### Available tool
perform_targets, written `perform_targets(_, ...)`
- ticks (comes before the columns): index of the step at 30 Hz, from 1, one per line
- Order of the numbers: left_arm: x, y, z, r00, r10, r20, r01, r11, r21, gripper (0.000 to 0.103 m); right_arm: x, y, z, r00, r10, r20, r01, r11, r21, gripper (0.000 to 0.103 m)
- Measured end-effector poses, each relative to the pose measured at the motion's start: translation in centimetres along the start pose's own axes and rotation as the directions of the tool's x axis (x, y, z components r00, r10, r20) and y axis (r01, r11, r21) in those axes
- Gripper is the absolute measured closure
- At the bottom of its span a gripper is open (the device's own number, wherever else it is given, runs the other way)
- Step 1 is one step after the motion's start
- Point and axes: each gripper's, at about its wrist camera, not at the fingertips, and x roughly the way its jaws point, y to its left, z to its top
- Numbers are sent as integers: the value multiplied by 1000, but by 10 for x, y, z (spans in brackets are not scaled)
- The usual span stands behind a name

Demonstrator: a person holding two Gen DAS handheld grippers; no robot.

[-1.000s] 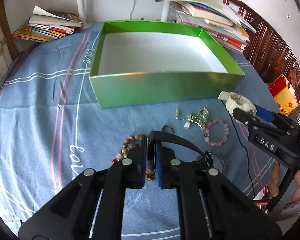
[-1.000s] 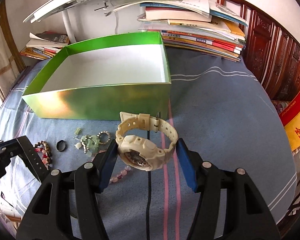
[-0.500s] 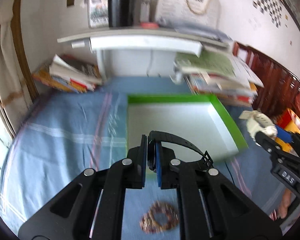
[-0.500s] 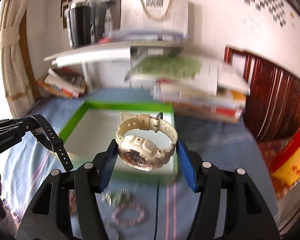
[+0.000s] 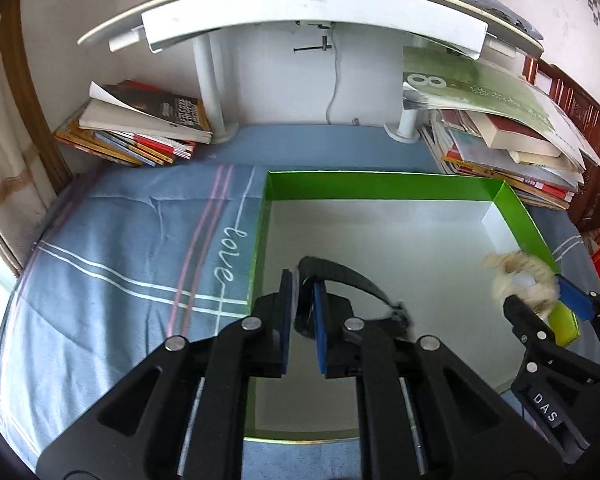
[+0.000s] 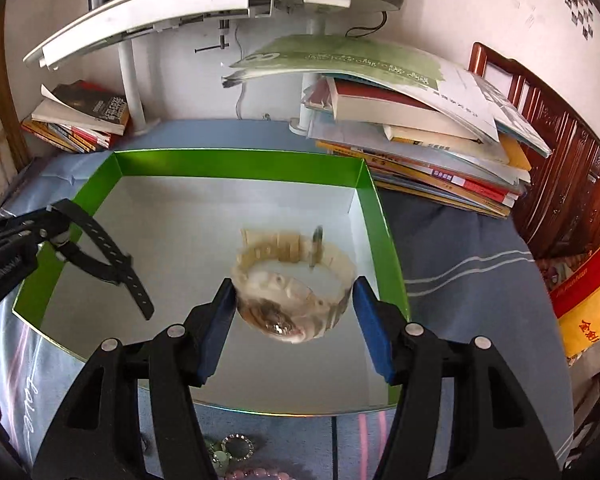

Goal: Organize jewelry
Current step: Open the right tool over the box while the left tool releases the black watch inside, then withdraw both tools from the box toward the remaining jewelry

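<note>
Blurred cream watch point(image 6: 292, 300) between blue pads point(image 6: 374, 328)

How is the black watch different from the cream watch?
The black watch has a thin strap that hangs open and loose; the cream watch is chunky, with its strap closed into a ring. The left gripper has narrow jaws on the black one; the right gripper holds the cream one wide. Both hang over the green box.

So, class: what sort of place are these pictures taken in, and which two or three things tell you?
Probably a room in a home, perhaps a bedroom or study: a blue striped bedsheet-like cloth covers the surface, stacks of books sit along the wall, and carved dark wooden furniture stands at the right.
</note>
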Motion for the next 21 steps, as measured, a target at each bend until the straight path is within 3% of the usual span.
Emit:
perform_targets(2, -3, 2, 0, 1000, -11, 3, 11, 1000, -15, 62, -7, -1, 1, 1000, 2, 19, -2, 1000, -3, 36)
perform_targets(5, -21, 10, -5, 999, -13, 44, 14, 999, -41, 49, -28, -7, -1, 998, 15, 57, -16, 1000, 12, 31)
perform_targets(9, -49, 24, -22, 996, 53, 73, -49, 997, -51, 36, -60, -21, -15, 995, 50, 83, -53, 998, 37, 31)
perform_targets(14, -77, 34, -70, 995, 77, 69, -76, 997, -22, 30, -81, -33, -51, 995, 87, 49, -89, 995, 44, 31)
perform_targets(19, -69, 23, -117, 999, 27, -35, -25, 998, 60, 30, -66, -18, -91, 996, 65, -67, -66, 998, -13, 31)
perform_targets(21, -62, 20, -128, 997, 4, -80, 1, 998, 69, 36, -61, -13, -98, 994, 68, -90, -71, 997, -28, 31)
